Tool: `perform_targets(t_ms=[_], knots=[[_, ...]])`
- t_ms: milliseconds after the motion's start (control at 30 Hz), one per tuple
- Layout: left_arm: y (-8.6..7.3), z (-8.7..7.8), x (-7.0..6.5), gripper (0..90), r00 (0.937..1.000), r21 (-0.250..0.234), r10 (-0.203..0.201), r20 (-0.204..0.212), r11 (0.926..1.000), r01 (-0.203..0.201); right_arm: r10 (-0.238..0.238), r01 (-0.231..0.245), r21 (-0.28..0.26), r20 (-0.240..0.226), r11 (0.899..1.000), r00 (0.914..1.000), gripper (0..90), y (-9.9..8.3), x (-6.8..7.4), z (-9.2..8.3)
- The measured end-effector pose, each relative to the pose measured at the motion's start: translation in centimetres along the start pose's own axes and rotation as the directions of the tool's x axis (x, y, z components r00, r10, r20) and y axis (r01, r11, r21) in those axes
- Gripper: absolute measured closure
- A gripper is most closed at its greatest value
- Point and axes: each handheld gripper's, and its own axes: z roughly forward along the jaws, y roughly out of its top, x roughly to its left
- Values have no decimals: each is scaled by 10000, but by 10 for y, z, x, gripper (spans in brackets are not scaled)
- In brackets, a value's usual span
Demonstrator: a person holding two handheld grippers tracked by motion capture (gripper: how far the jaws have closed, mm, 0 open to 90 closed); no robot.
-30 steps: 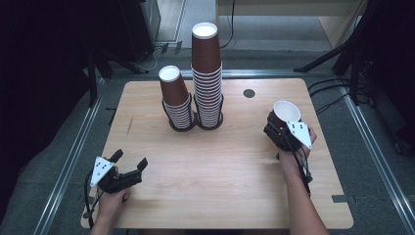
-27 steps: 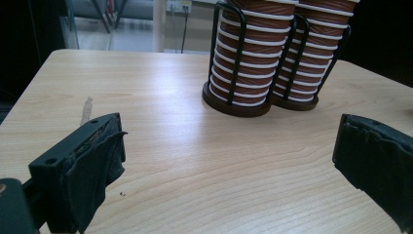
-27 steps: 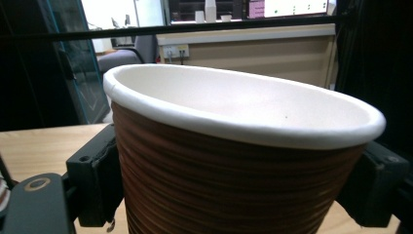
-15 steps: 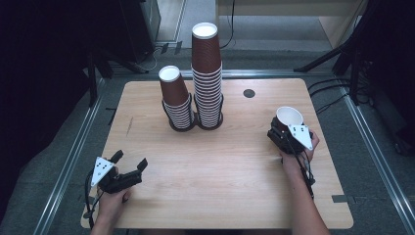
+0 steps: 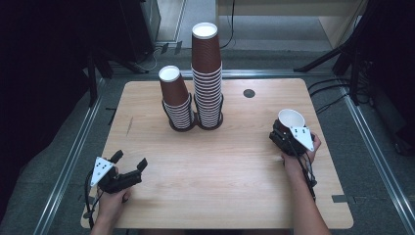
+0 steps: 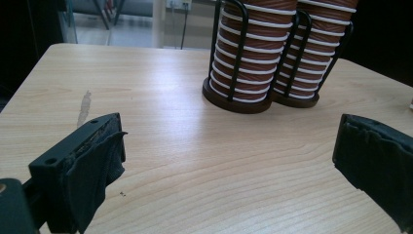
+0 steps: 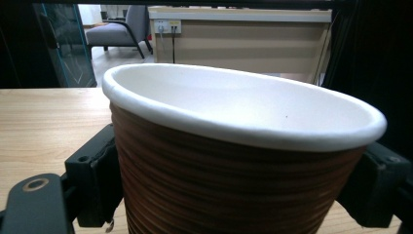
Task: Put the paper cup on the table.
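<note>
Two stacks of brown ribbed paper cups stand upside down in black wire holders at the back middle of the table: a short stack (image 5: 177,104) (image 6: 246,53) and a tall stack (image 5: 207,78) (image 6: 311,53) to its right. At the right side my right gripper (image 5: 286,134) is shut on a single brown paper cup (image 5: 290,119) (image 7: 234,161), mouth up, white inside, squeezed oval between the jaws. My left gripper (image 5: 131,164) (image 6: 229,161) rests near the table's front left, open and holding nothing, pointed toward the stacks.
The wooden table (image 5: 225,196) has a small dark round disc (image 5: 249,93) at the back right. Metal rails (image 5: 68,161) run along both sides on the floor. A chair (image 7: 117,31) and a counter stand beyond the table.
My right gripper has moved the cup slightly toward the near right and lower. The left gripper has stayed put.
</note>
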Motion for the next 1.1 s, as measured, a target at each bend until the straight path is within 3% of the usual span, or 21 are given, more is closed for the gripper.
perform_targets(t_ms=[300,367,400,467,1000,1100], knots=[[0,0,0,0,10000,-7,6,17,10000,-6,33,-28,260,-161,9997,9999,90,0,-2,-4],[0,0,0,0,10000,-9,15,21,10000,-15,47,-39,358,-227,9994,9997,70,0,-3,-4],[0,0,0,0,10000,-11,16,16,10000,-16,-15,45,650,-456,9979,9990,5,-1,-4,-4],[0,0,0,0,10000,-18,-13,17,10000,13,10,31,765,-543,9971,9985,0,-1,-4,-4],[0,0,1,0,10000,-6,-21,0,10000,21,165,-103,727,-842,9973,9963,0,0,-9,-16],[1,-1,1,0,9999,-77,-105,62,9999,106,-245,317,715,-997,9969,9947,0,-2,-10,-20]])
